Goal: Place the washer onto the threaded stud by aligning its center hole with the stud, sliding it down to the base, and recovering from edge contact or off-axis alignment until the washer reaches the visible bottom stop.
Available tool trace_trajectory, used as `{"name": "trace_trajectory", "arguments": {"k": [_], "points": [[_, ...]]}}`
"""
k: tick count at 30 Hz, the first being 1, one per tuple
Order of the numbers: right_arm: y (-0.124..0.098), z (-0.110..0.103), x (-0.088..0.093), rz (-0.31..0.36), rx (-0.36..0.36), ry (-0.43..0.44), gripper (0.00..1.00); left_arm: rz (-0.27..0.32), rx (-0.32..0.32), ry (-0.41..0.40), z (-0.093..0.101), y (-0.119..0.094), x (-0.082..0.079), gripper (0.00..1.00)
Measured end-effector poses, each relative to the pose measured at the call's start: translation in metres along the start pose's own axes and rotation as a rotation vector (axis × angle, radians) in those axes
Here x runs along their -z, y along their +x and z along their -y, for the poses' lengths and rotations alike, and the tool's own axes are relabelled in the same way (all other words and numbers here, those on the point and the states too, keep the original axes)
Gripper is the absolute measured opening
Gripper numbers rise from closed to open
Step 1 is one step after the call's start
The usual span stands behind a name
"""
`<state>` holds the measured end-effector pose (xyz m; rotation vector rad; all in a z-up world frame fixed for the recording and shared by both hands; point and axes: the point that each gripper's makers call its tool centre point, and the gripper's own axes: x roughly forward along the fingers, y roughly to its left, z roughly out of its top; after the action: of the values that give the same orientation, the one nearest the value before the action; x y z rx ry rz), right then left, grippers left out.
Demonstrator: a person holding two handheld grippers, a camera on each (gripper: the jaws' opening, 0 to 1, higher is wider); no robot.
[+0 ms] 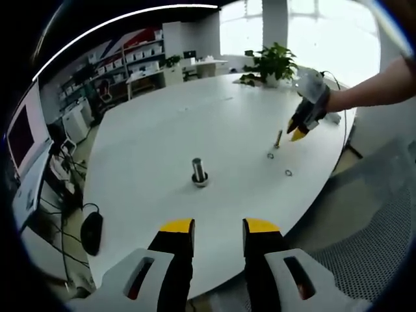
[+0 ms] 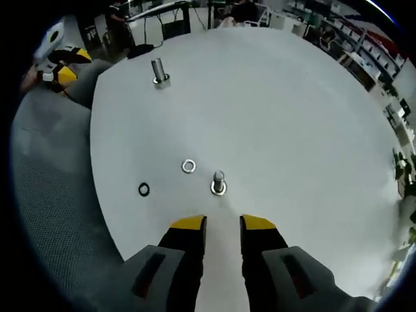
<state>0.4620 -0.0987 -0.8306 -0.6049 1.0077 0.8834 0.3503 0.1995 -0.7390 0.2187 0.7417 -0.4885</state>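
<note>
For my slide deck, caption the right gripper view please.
Open right tongs hover near a stud on the white table, a loose washer and black ring beside it.

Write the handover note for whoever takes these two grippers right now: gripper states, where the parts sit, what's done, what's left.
Left gripper: open, empty, at the near edge of the white table, facing a larger upright stud.
Right gripper: open, empty, just short of the small threaded stud, which stands upright on the table.
Silver washer: flat on the table beside that stud, apart from it.
Black ring: flat on the table, nearer the edge.
Done: nothing picked up; whether a washer already sits at the small stud's base I cannot tell.
Left: grasp the silver washer, line its hole up over the stud, slide it to the base.
</note>
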Motion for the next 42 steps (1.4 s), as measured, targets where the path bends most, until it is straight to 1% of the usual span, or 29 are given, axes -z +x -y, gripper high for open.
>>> {"name": "trace_trajectory", "arguments": {"k": [2,4,6,9,11,13,16,19,21,24,28,30,33,39,42], "points": [[-0.001,-0.005,-0.002,0.005,-0.003,-0.005,0.23,0.002,0.000,0.001,0.000,0.000,0.000,0.28],[-0.003,-0.006,-0.003,0.015,-0.002,0.000,0.23,0.004,0.002,0.005,0.001,-0.001,-0.001,0.27],[-0.005,-0.005,-0.003,0.021,-0.005,0.041,0.23,0.006,0.003,0.010,0.002,-0.001,-0.001,0.27],[-0.011,-0.003,-0.005,0.045,0.006,0.070,0.23,0.011,0.005,0.013,0.002,-0.001,-0.002,0.27],[-0.013,-0.008,-0.008,0.058,0.002,0.086,0.24,0.014,0.004,0.012,0.001,-0.001,-0.003,0.27],[-0.013,-0.013,-0.008,0.058,-0.001,0.081,0.24,0.018,0.004,0.010,0.001,-0.002,-0.004,0.27],[-0.007,-0.026,-0.005,0.036,-0.015,0.059,0.24,0.017,0.005,0.006,0.001,-0.001,-0.003,0.28],[-0.003,-0.039,-0.007,0.034,-0.035,0.054,0.24,0.029,0.003,0.005,0.001,-0.003,-0.005,0.28],[-0.002,-0.051,-0.011,0.035,-0.057,0.030,0.24,0.037,0.002,0.001,0.000,-0.003,-0.007,0.28],[0.003,-0.064,-0.012,0.019,-0.075,-0.017,0.25,0.044,-0.002,-0.004,-0.001,-0.004,-0.008,0.28],[0.009,-0.076,-0.012,0.004,-0.096,-0.019,0.25,0.058,-0.005,-0.012,-0.002,-0.005,-0.010,0.29],[0.013,-0.085,-0.012,-0.006,-0.114,-0.041,0.26,0.064,-0.008,-0.015,-0.003,-0.006,-0.011,0.29],[0.018,-0.090,-0.012,-0.026,-0.121,-0.072,0.26,0.073,-0.016,-0.025,-0.005,-0.007,-0.012,0.29],[0.026,-0.100,-0.017,-0.027,-0.152,-0.058,0.26,0.087,-0.029,-0.035,-0.008,-0.009,-0.014,0.29],[0.030,-0.105,-0.015,-0.041,-0.153,-0.080,0.26,0.088,-0.032,-0.033,-0.008,-0.009,-0.014,0.29]]}}
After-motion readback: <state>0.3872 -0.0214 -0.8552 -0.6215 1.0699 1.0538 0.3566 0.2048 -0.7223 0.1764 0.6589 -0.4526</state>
